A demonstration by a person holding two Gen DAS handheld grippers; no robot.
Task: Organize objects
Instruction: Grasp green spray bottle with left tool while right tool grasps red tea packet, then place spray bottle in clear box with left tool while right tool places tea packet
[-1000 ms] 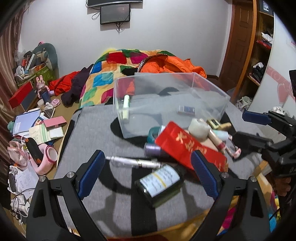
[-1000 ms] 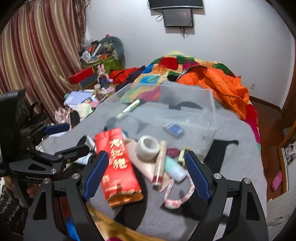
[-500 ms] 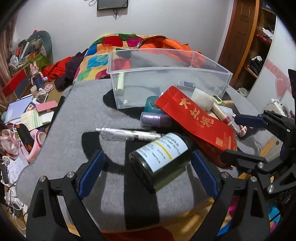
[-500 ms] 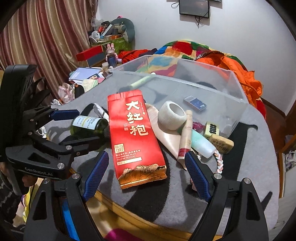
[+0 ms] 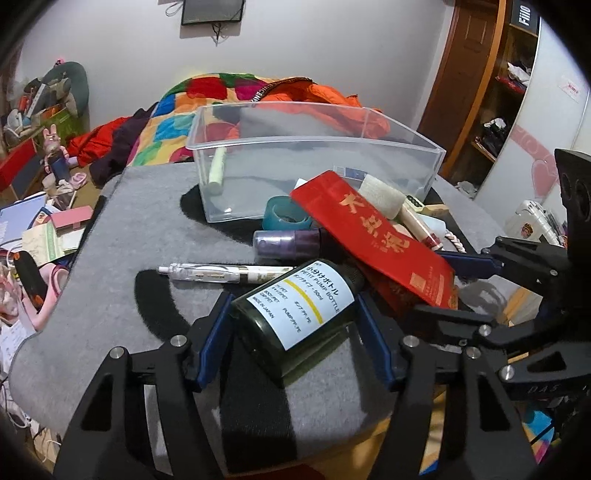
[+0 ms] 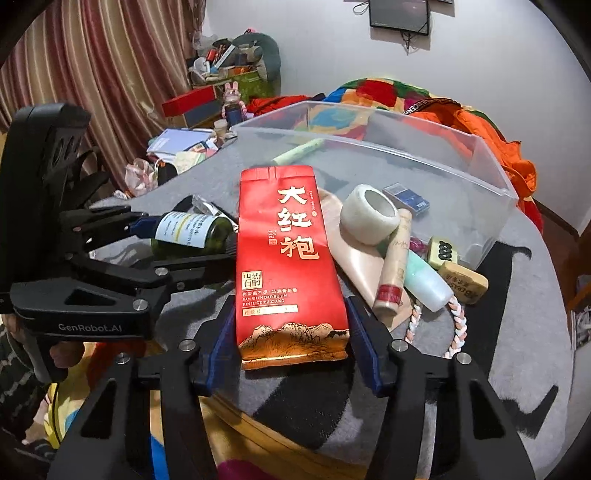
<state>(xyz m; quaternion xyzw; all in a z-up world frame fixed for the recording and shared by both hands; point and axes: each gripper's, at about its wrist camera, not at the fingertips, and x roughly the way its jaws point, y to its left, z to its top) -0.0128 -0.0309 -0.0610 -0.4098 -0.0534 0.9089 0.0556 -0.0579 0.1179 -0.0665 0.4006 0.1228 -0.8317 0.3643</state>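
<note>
Left wrist view: compared with a second ago, both tools have dropped onto the grey felt worktop [image 5: 122, 236] beside the clear plastic bin [image 5: 314, 147]. The right hand-held gripper [image 6: 291, 343] is closing around the red foil tea pouch [image 6: 288, 258]; the left hand-held gripper [image 5: 291, 332] is closing around the dark green labelled pump bottle [image 5: 295, 314]. Whether the pads touch yet, I cannot tell. Two grasps look imminent, probably bound for the bin.

Behind your work: patchwork quilt [image 5: 207, 99] on the bed | orange jacket [image 5: 325, 101] heaped on it | wall screen [image 6: 400, 13] above | striped curtain [image 6: 92, 70] | wooden door [image 5: 469, 62] | rabbit figurine [image 6: 232, 98] amid floor clutter
</note>
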